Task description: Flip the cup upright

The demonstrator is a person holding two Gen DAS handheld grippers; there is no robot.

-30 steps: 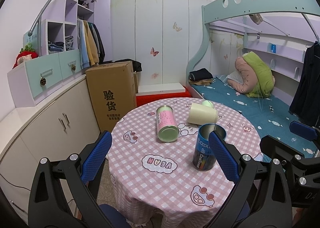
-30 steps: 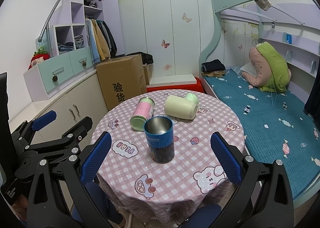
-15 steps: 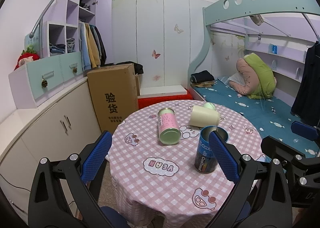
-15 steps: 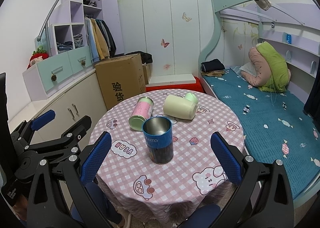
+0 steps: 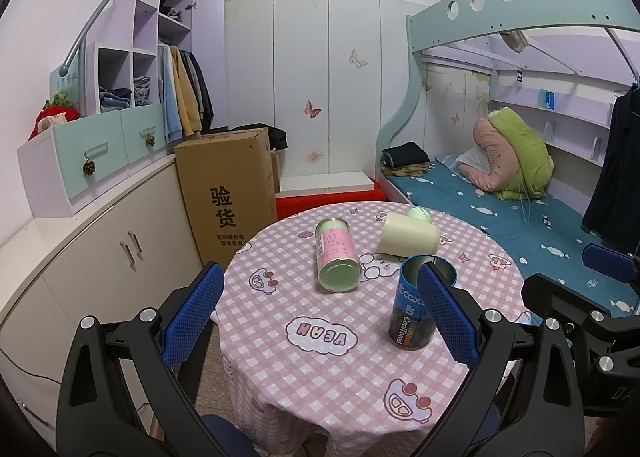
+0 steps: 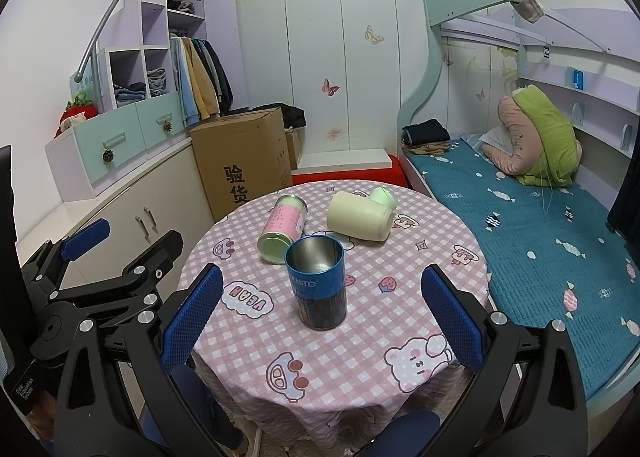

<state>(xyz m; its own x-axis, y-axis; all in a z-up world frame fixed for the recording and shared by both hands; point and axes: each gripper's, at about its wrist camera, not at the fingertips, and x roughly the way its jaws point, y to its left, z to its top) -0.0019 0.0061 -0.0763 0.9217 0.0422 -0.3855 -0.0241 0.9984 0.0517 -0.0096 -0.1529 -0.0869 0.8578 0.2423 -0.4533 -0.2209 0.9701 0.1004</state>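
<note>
Two wrist views, side by side, near, facing shared round table point(image 5: 320, 385)

Left gripper point(image 5: 318, 315) and right gripper point(image 6: 320, 317): fingers spread wide, nothing between them, side by side, both level.

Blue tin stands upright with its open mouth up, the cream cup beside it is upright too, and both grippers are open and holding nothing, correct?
Not quite. The cream cup lies on its side on the checked tablecloth, as the right wrist view shows. The rest holds: the blue tin stands upright, mouth up, and the left gripper and right gripper are open and empty.
</note>
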